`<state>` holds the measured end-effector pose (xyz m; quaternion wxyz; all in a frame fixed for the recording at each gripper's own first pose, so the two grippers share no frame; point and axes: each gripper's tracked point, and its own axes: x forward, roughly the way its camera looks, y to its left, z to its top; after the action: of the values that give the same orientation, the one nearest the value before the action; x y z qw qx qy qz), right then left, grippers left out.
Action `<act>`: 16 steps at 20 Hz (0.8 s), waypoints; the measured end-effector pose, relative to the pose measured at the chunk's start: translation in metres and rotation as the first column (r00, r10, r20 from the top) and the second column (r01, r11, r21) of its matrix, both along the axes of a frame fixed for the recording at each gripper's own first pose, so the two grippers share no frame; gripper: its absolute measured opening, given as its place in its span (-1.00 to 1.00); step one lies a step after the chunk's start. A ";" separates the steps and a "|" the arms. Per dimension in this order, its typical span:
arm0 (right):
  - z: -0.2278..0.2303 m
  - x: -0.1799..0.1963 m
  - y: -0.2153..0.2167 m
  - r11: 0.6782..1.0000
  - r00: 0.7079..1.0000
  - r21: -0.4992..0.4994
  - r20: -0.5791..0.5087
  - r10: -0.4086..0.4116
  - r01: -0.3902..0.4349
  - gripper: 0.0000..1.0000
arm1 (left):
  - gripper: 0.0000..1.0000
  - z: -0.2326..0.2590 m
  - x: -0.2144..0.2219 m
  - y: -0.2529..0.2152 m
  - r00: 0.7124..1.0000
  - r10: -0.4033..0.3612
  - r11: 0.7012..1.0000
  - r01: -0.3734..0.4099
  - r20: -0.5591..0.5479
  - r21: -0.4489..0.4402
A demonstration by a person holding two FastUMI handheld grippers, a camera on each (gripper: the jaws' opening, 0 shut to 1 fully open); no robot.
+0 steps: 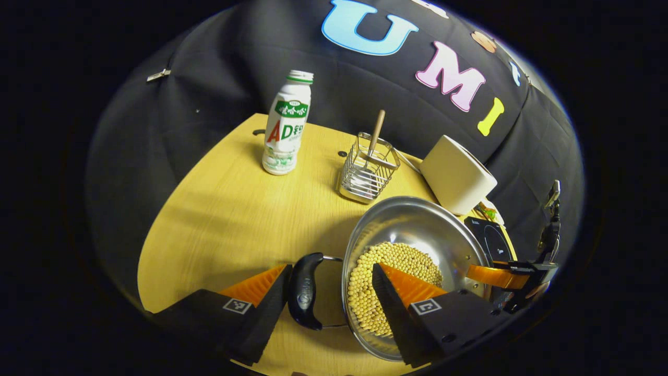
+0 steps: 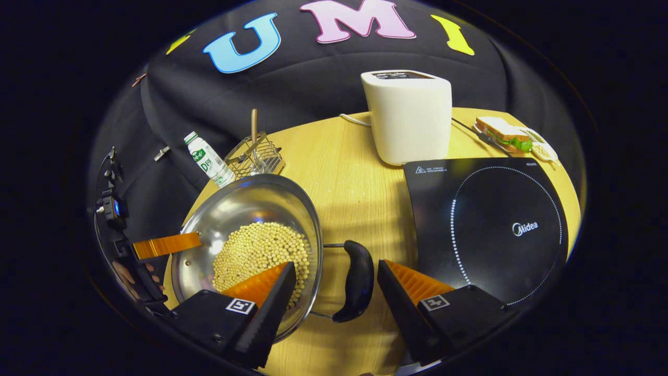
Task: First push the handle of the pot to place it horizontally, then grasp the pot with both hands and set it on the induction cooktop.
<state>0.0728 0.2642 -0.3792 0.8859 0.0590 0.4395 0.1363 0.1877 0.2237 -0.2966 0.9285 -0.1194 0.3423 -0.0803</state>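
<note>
Centrally, steel pot (image 2: pixel 245 219) holding soybeans (image 2: pixel 258 250), wire basket (image 1: pixel 368 169) with wooden stick (image 1: pixel 376 133), both jaws spread.

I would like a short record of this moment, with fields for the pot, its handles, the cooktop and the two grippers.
pot: steel, holds yellow beans, on the wooden table
left handle: between the left gripper fingers, not yet pinched
right handle: between the right gripper fingers, not yet pinched
induction cooktop: bare, right of the pot
</note>
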 end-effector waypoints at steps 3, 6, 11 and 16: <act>-0.012 -0.001 0.008 1.000 0.999 0.012 -0.044 0.000 0.000 0.92 | 0.78 -0.006 -0.001 0.001 1.000 0.000 1.000 -0.001 -0.018 -0.016; -0.019 0.001 0.007 1.000 0.999 -0.002 -0.053 0.004 -0.004 0.68 | 0.55 -0.012 -0.002 0.002 0.999 -0.009 1.000 0.009 -0.041 -0.003; -0.025 0.000 0.004 1.000 0.997 -0.011 -0.078 0.000 -0.001 0.35 | 0.27 -0.018 -0.005 0.006 0.997 -0.019 0.999 0.021 -0.076 0.025; -0.027 0.001 0.004 1.000 0.990 0.002 -0.139 -0.022 0.023 0.24 | 0.22 -0.019 -0.004 0.005 0.996 -0.012 1.000 0.014 -0.087 0.015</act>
<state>0.0740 0.2680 -0.4063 0.8546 0.0749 0.4991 0.1225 0.1835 0.2287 -0.3160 0.9131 -0.1132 0.3838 -0.0783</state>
